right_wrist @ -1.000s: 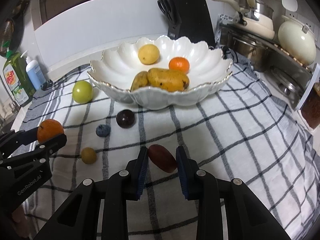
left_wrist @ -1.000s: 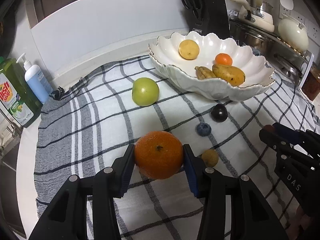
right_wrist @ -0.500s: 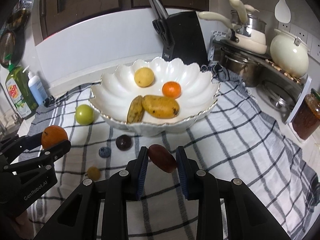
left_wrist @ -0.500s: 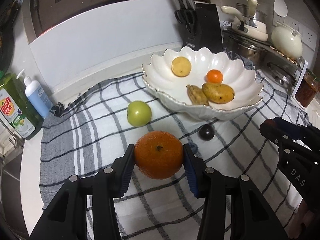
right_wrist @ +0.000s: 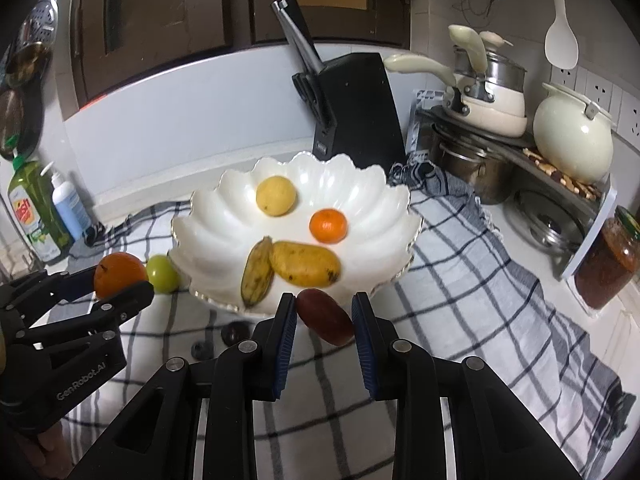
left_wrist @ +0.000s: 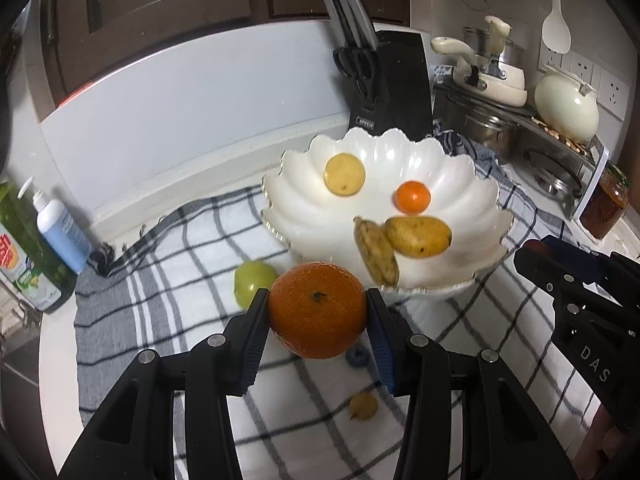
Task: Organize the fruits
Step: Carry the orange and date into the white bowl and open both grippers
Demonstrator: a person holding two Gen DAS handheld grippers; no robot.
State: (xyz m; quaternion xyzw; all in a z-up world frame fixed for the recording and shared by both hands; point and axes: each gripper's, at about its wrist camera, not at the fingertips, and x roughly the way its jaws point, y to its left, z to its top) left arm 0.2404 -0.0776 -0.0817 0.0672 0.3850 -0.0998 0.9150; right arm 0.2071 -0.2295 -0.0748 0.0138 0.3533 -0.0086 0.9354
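My left gripper [left_wrist: 318,314] is shut on a large orange [left_wrist: 318,310], held above the checked cloth just in front of the white scalloped bowl [left_wrist: 312,236]. My right gripper [right_wrist: 324,316] is shut on a dark red oval fruit [right_wrist: 326,316], raised at the bowl's near rim [right_wrist: 224,304]. The bowl holds a yellow round fruit [right_wrist: 276,195], a small tangerine [right_wrist: 328,225], a mango [right_wrist: 305,263] and a small banana [right_wrist: 258,272]. A green apple [left_wrist: 250,282], a blueberry [left_wrist: 357,357] and a small yellow fruit [left_wrist: 363,407] lie on the cloth. A dark plum [right_wrist: 234,333] lies below the bowl.
A black knife block [right_wrist: 356,108] stands behind the bowl. Pots and a cream kettle [right_wrist: 572,136] sit on a rack at the right, with a jar [right_wrist: 608,264] in front. A dish soap bottle [left_wrist: 24,256] and a pump bottle [left_wrist: 60,228] stand at the left.
Both grippers have risen and moved toward the bowl with their fruits still held. The bowl now sits closer under them.
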